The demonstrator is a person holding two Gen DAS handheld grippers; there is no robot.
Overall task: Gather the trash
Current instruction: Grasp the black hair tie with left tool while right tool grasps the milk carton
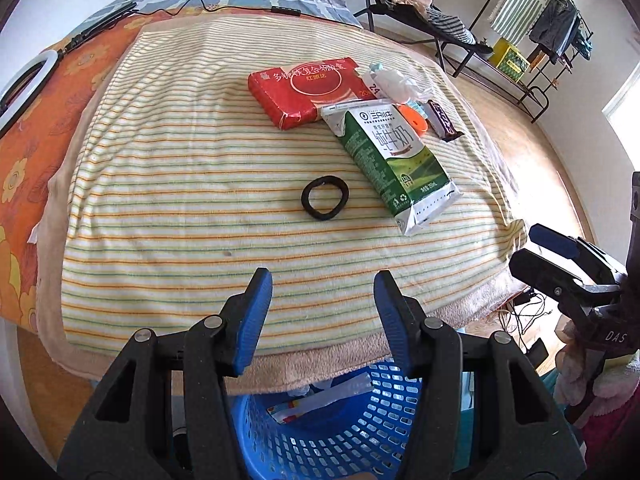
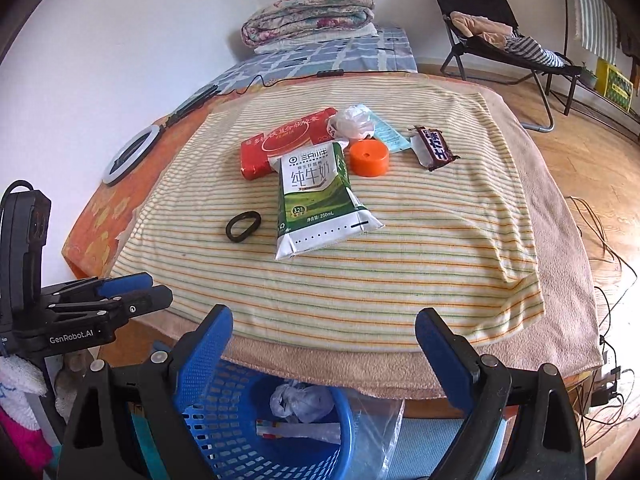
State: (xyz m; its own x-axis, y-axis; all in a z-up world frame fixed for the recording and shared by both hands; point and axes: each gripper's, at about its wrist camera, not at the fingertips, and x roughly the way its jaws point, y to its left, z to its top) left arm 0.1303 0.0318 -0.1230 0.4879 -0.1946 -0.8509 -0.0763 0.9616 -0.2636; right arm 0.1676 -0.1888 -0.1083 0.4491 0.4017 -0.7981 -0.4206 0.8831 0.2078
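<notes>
My left hand-held gripper (image 1: 320, 312) and right hand-held gripper (image 2: 324, 344) both hang released and empty above the blue basket (image 2: 280, 440), placed at the bed's near edge for easy drops. The milk carton (image 1: 390, 160) lies at one o'clock on the striped towel (image 1: 180, 208).
</notes>
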